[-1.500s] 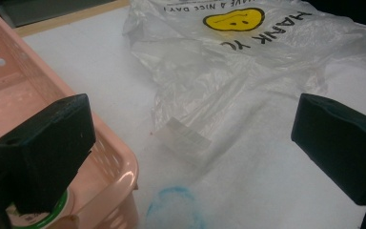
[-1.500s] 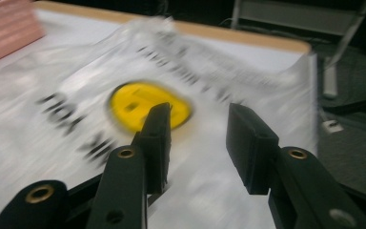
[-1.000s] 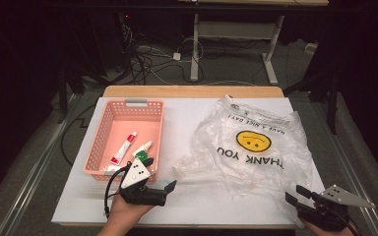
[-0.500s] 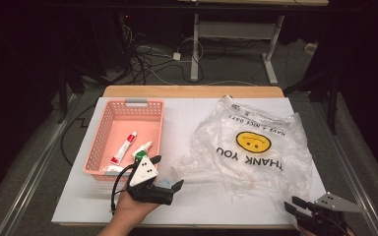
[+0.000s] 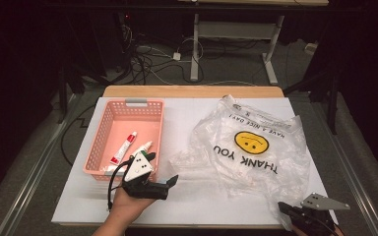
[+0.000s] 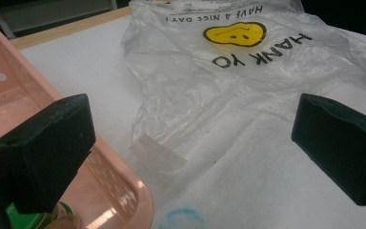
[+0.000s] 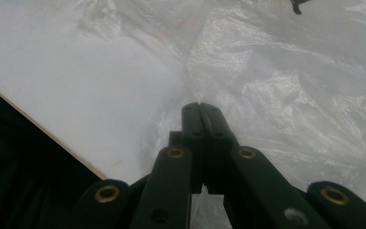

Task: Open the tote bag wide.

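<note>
On the white bench (image 5: 187, 206) a clear smiley-face bag (image 5: 248, 147) lies right of a pink basket (image 5: 103, 142), the left hand-held gripper (image 5: 170, 181) near the basket with jaws apart, the right hand-held gripper (image 5: 284, 210) pressed together at the bag's near edge.

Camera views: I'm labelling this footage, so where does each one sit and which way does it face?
High view: above the person's side, looking forward and down on the white table; a forearm, left gripper and right gripper enter from below.
Left gripper view: rides that gripper, jaws wide apart, facing the clear plastic smiley-face bag past the pink plastic basket.
Right gripper view: rides that gripper, jaws together, over crumpled bag plastic at the table edge.
Shared: all three show the bag.
</note>
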Demonstrator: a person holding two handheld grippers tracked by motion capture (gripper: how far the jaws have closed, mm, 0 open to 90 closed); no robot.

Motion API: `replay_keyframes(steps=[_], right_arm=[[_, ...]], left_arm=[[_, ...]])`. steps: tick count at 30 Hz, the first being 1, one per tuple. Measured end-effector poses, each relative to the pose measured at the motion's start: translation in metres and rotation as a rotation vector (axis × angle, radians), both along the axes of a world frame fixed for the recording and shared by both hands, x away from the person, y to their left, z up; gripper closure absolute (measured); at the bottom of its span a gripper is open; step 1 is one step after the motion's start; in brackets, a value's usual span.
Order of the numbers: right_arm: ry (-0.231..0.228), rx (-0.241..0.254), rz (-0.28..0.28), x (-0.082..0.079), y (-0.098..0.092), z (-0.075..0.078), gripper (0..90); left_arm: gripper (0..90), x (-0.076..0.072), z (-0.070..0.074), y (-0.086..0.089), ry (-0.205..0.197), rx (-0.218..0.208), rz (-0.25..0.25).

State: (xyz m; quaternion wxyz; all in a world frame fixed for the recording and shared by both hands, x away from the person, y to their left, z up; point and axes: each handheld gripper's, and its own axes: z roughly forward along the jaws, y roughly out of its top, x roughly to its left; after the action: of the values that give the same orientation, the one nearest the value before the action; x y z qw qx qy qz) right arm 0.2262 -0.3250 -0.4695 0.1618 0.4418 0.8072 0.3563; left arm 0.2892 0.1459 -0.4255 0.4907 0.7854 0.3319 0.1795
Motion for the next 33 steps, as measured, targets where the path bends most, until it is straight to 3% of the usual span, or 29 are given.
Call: replay_keyframes(steps=[11,14,24,33], right_arm=[[-0.026,0.003,0.093,0.014,0.04,0.002,90.0],[-0.041,0.01,0.127,0.019,0.055,0.004,90.0],[-0.058,0.026,0.204,0.026,0.078,0.007,90.0],[-0.052,0.039,0.338,0.023,0.106,0.008,90.0]], left_arm=[[0.3,-0.004,-0.001,0.004,0.003,0.002,0.006],[0.3,-0.007,-0.001,0.009,0.001,0.001,0.021],[0.3,-0.021,-0.001,0.027,0.02,-0.03,0.073],[0.2,-0.028,-0.003,0.04,0.027,-0.042,0.123]])
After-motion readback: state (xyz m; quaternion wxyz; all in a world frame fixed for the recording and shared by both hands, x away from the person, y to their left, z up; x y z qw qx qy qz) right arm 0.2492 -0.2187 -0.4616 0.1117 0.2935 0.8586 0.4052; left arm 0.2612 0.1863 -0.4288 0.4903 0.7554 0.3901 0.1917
